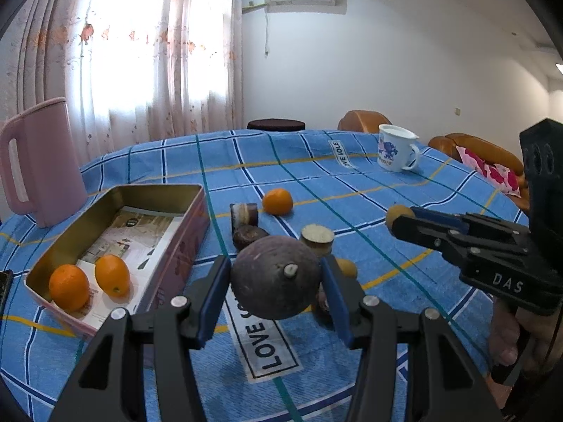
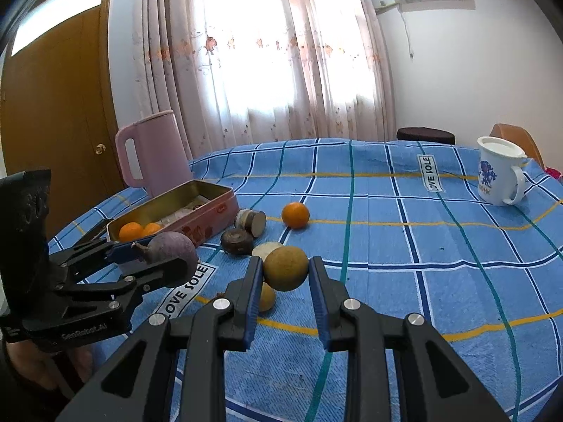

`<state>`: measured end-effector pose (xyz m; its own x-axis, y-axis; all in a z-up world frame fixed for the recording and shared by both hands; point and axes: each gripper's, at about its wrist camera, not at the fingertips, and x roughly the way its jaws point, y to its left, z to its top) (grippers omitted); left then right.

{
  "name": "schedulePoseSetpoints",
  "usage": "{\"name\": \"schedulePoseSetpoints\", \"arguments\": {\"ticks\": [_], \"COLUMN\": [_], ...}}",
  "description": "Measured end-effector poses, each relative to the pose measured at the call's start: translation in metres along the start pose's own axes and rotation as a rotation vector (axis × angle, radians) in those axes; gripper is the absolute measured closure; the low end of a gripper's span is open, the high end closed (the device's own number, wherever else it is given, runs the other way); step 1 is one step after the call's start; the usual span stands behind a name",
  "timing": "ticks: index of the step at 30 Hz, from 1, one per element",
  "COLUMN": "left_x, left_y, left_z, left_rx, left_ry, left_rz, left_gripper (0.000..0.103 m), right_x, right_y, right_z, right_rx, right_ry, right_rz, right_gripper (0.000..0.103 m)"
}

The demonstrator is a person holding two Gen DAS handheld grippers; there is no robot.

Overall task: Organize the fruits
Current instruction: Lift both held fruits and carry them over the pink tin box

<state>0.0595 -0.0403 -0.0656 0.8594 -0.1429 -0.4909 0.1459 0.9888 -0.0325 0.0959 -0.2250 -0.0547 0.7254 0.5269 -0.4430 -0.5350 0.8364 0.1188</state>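
Tin (image 1: 197, 211): on the tablecloth (image 1: 387, 183), two oranges (image 1: 69, 287) inside at its near end. Jug (image 1: 42, 161) behind the tin. Third orange (image 1: 278, 201) right of the tin, loose on the cloth. Mug (image 1: 397, 147) far right of the tin, well apart.

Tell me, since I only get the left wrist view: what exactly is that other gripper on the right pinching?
Observer: A whole round yellow-brown fruit, clamped between the right gripper's fingers.
Operator: What is left of the curtain?
Observer: A brown wooden door with a round knob.
Operator: Does my own gripper carry a name?
Observer: Yes. The left gripper, shut on the purple fruit, has GenRobot.AI written on its body.
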Motion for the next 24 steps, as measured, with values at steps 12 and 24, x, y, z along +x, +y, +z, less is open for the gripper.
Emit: {"name": "schedulePoseSetpoints", "arguments": {"ticks": [12, 24], "left_x": [-0.013, -0.024], "left_y": [-0.002, 0.001], "left_z": [0.003, 0.006], "left_rx": [0.01, 0.011], "left_ry": [-0.073, -0.126], "left_rz": [0.038, 0.065], "left_gripper": [0.049, 0.049], "right_x": [-0.012, -0.019], "right_y": [0.004, 0.006], "right_z": [-0.002, -0.002], "right_rx": [-0.024, -0.034], "right_ry": [-0.067, -0.116], "right_rz": [-0.007, -0.025], "right_gripper": [0.075, 0.075]}}
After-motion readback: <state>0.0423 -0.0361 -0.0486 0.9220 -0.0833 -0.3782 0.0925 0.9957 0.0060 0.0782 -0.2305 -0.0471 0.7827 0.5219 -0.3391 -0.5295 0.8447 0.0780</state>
